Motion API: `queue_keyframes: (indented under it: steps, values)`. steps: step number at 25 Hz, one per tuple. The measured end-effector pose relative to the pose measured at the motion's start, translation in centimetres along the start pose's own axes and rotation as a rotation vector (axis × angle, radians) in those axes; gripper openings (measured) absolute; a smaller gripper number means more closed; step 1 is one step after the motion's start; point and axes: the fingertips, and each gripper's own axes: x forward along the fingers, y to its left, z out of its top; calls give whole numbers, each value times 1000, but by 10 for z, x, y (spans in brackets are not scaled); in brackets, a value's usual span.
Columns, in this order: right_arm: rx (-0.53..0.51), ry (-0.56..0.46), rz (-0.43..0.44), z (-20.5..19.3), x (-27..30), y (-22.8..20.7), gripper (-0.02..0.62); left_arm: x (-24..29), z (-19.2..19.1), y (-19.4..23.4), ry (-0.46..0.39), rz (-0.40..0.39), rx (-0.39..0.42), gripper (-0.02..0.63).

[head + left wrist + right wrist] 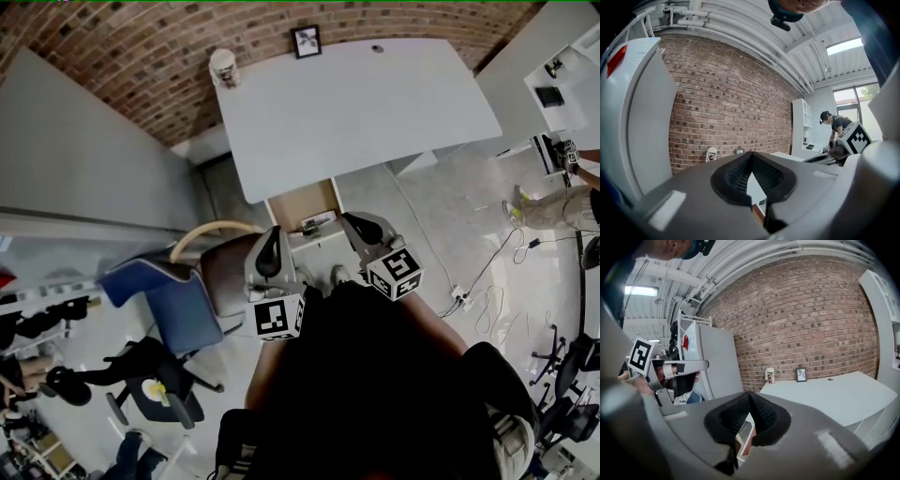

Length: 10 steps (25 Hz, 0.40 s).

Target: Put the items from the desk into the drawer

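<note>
Looking down past a dark top (375, 375) at two tools raised side by side, well short of the surface. Nearest on the left, the left tool (273, 234), shut tight, ribbed pads (738, 173) meeting tip to tip, gripping nothing. Just beside it, the right tool (353, 220), likewise closed, pads touching at the tips, empty.

Off to the left, on the floor, a blue chair (169, 291) and a grey chair (225, 272) close against it.

Beyond the tool tips, an open tan-lined drawer (302, 199), pulled out from under the near edge of the white surface (375, 112). Lying at its front, a small dark-and-white item (319, 221), too small to name.

Farther on, at the back left corner of the surface, a patterned paper cup (224, 67), standing upright. Near it to the right, along the back edge, a small black picture frame (306, 41), propped up before the brick wall (112, 66). Both well apart from the drawer and from the tools.

Far off at the right, another person (558, 206), bending beside white shelving.
</note>
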Motion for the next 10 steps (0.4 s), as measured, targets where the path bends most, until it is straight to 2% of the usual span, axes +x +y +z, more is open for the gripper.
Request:
queue_keyframes:
  steps: [10]
  values:
    - [0,7,2,0,7,-1,5,5,1,3,-11,-13,7,14]
